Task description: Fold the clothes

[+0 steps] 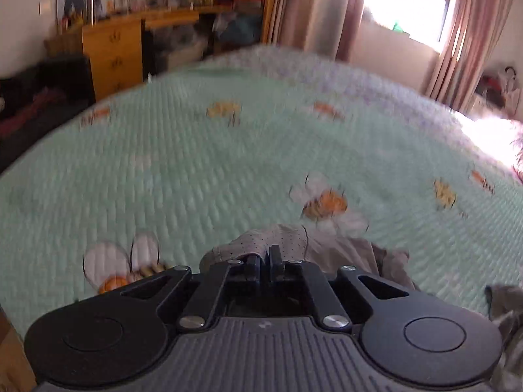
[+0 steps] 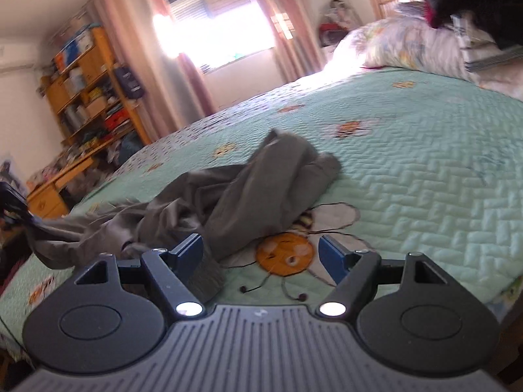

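A crumpled grey garment (image 2: 261, 179) lies on the mint-green quilted bed (image 2: 425, 163). In the left wrist view my left gripper (image 1: 264, 254) is shut on a fold of this garment (image 1: 327, 245), whose dotted inner side shows at the fingertips, lifted slightly off the quilt (image 1: 196, 163). In the right wrist view my right gripper (image 2: 260, 240) stands open, low over a flower print. A grey edge of the garment lies just inside its left finger (image 2: 191, 251), and the pads do not press on it. The garment's far left end stretches toward a dark shape at the picture's edge.
Pillows and bedding (image 2: 408, 42) are heaped at the head of the bed, with a dark item (image 2: 483, 6) on top. A wooden dresser (image 1: 112, 55) and a desk stand beyond the bed's far side. Cluttered shelves (image 2: 88, 98) and a curtained window (image 2: 212, 19) lie behind.
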### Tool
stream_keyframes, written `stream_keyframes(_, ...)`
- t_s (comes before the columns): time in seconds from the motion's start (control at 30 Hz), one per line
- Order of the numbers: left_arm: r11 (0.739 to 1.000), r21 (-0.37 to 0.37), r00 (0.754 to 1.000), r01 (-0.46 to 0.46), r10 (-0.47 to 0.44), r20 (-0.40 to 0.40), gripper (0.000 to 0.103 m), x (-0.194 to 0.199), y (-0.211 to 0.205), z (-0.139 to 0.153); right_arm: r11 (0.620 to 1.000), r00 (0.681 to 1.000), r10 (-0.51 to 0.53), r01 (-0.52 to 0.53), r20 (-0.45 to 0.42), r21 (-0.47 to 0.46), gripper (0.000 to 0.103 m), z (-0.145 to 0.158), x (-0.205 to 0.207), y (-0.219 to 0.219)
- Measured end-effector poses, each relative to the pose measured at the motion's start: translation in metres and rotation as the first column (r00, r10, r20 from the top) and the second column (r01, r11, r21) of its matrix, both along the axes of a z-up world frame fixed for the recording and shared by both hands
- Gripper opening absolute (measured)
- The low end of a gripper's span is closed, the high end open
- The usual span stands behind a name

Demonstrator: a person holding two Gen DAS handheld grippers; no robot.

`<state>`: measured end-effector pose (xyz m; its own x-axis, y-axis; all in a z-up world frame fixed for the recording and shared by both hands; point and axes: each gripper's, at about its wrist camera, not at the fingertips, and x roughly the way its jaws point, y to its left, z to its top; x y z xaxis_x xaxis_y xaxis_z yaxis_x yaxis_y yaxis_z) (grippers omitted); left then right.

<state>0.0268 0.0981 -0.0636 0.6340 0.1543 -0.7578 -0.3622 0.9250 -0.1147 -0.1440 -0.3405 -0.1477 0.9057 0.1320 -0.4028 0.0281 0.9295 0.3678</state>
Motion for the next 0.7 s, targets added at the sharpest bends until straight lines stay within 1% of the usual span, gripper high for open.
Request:
stream_keyframes(0.03,1.000,-0.011,0.999,0.006,-0.006,-0.034,0.006,-0.006,0.006,-0.015,0.998,0.999,0.046,-0.046,0.007,-0.035,0.079,0.002,0.002,0.010)
stream_keyframes(0.1,0.999,-0.028,0.997,0.039,-0.040,-0.060,0.009,-0.016,0.008,-0.030,0.979,0.988,0.155,-0.150,0.025,-0.140,0.079,0.009,0.007,0.034)
stream_keyframes(0.13,0.997,-0.023,0.996,0.070,-0.071,-0.059,0.009,-0.021,0.006,-0.032,0.958,0.977,0.209,-0.198,0.032,-0.208,0.079,0.012,0.009,0.048)
stream_keyframes(0.17,0.995,-0.004,0.994,0.103,-0.103,-0.047,0.015,-0.026,0.003,-0.030,0.930,0.965,0.261,-0.241,0.037,-0.279,0.079,0.015,0.010,0.063)
stream_keyframes(0.2,0.990,0.028,0.990,0.137,-0.136,-0.027,0.028,-0.032,-0.004,-0.026,0.895,0.950,0.310,-0.278,0.039,-0.347,0.079,0.018,0.011,0.080)
stream_keyframes(0.23,0.984,0.055,0.986,0.168,-0.168,-0.004,0.036,-0.039,-0.012,-0.020,0.859,0.934,0.355,-0.310,0.039,-0.408,0.079,0.021,0.012,0.098)
stream_keyframes(0.27,0.977,0.083,0.980,0.199,-0.201,0.018,0.056,-0.046,-0.019,-0.014,0.825,0.919,0.392,-0.334,0.036,-0.456,0.079,0.022,0.013,0.113)
stream_keyframes(0.3,0.972,0.103,0.975,0.213,-0.218,0.035,0.079,-0.052,-0.023,-0.008,0.787,0.904,0.425,-0.353,0.031,-0.506,0.079,0.022,0.015,0.128)
stream_keyframes(0.37,0.961,0.143,0.967,0.236,-0.247,0.068,0.095,-0.063,-0.029,0.004,0.703,0.882,0.472,-0.368,0.012,-0.609,0.079,0.020,0.020,0.157)
stream_keyframes(0.4,0.955,0.162,0.961,0.247,-0.263,0.084,0.095,-0.069,-0.032,0.009,0.659,0.872,0.489,-0.370,-0.001,-0.655,0.079,0.018,0.022,0.171)
stream_keyframes(0.47,0.947,0.177,0.953,0.269,-0.289,0.093,0.096,-0.076,-0.032,0.014,0.575,0.852,0.523,-0.381,-0.032,-0.723,0.079,0.012,0.026,0.195)
stream_keyframes(0.57,0.944,0.169,0.951,0.285,-0.301,0.075,0.096,-0.083,-0.027,0.009,0.491,0.818,0.567,-0.427,-0.094,-0.759,0.080,0.000,0.034,0.221)
stream_keyframes(0.6,0.945,0.160,0.952,0.286,-0.300,0.066,0.096,-0.084,-0.025,0.006,0.456,0.819,0.562,-0.425,-0.117,-0.782,0.080,-0.007,0.038,0.229)
stream_keyframes(0.67,0.948,0.146,0.956,0.282,-0.290,0.040,0.096,-0.084,-0.019,-0.004,0.369,0.836,0.524,-0.395,-0.162,-0.841,0.080,-0.023,0.046,0.242)
stream_keyframes(0.7,0.950,0.137,0.958,0.281,-0.287,0.027,0.096,-0.083,-0.016,-0.007,0.337,0.839,0.514,-0.387,-0.176,-0.859,0.079,-0.029,0.049,0.246)
